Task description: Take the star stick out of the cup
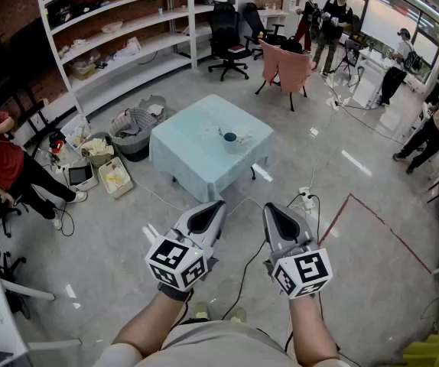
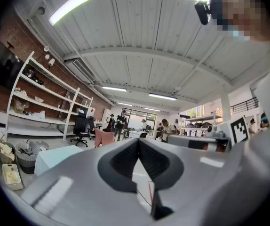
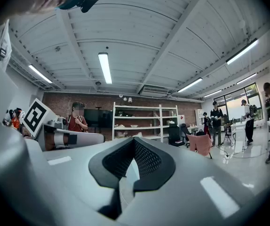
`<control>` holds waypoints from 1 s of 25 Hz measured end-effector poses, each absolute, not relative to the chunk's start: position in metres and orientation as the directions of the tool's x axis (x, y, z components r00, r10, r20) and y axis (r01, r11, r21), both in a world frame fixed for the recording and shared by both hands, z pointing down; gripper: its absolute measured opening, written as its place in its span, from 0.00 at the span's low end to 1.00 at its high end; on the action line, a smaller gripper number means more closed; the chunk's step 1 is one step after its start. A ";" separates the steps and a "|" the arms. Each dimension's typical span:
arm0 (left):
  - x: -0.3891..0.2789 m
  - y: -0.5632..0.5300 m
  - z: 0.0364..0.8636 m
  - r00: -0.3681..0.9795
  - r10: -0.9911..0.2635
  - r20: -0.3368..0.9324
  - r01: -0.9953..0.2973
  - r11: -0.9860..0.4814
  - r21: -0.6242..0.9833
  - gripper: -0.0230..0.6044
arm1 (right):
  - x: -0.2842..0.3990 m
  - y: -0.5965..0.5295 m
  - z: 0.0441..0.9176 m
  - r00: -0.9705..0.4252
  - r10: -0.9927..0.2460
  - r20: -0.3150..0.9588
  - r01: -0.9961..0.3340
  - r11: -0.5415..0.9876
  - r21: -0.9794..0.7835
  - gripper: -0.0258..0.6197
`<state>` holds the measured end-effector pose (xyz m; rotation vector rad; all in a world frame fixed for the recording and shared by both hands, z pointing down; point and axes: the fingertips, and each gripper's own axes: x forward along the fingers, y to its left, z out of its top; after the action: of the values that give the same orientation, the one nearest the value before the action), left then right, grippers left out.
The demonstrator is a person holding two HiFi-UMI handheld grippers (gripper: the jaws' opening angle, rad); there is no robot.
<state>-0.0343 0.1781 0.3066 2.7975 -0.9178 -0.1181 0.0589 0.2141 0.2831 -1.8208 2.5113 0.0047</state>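
Left claw [image 1: 216, 205] and right claw [image 1: 270, 207] are pinched together, empty; the cup [image 1: 229, 138] sits well beyond them on the far table [image 1: 189, 167].

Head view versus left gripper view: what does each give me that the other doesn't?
Head view only: the cup standing on the table, well beyond both gripper tips; the star stick is too small to make out. Left gripper view only: the left hand-held gripper up close, jaw tips together with nothing between them. Both: the table, the white shelf and the pink chair.
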 end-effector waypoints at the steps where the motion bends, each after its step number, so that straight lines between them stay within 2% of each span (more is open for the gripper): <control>1: -0.033 0.180 0.306 0.804 -0.595 -0.015 -0.579 -0.788 0.208 0.05 | 0.061 0.216 0.283 -0.309 -0.950 -0.033 -0.951 0.310 -0.018 0.06; 25: -0.006 0.205 0.320 0.778 -0.628 0.006 -0.615 -0.759 0.214 0.05 | 0.095 0.248 0.290 -0.368 -0.928 -0.063 -0.927 0.371 -0.046 0.06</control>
<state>-0.0060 0.2046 0.3203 2.7665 -0.9785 -0.0980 0.0951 0.2478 0.2900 -1.7188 2.5362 -0.0042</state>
